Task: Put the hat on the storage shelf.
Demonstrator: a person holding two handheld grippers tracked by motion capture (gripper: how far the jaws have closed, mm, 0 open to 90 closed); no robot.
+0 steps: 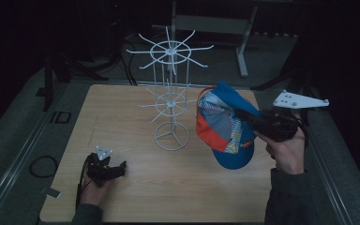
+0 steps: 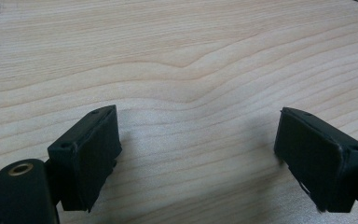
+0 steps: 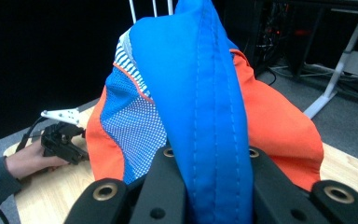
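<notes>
A blue and orange cap (image 1: 225, 123) with a mesh panel hangs in the air to the right of the white wire rack (image 1: 170, 93). My right gripper (image 1: 243, 117) is shut on a fold of the cap's blue fabric (image 3: 209, 116), which rises between its jaws. My left gripper (image 1: 119, 169) rests low on the table near the front left, jaws open with only bare wood between the pads (image 2: 91, 154).
The wire rack stands on a round base (image 1: 171, 137) mid-table, with two tiers of radiating hooks. The wooden table (image 1: 136, 197) is edged by grey floor. A white desk frame (image 1: 243, 42) stands behind.
</notes>
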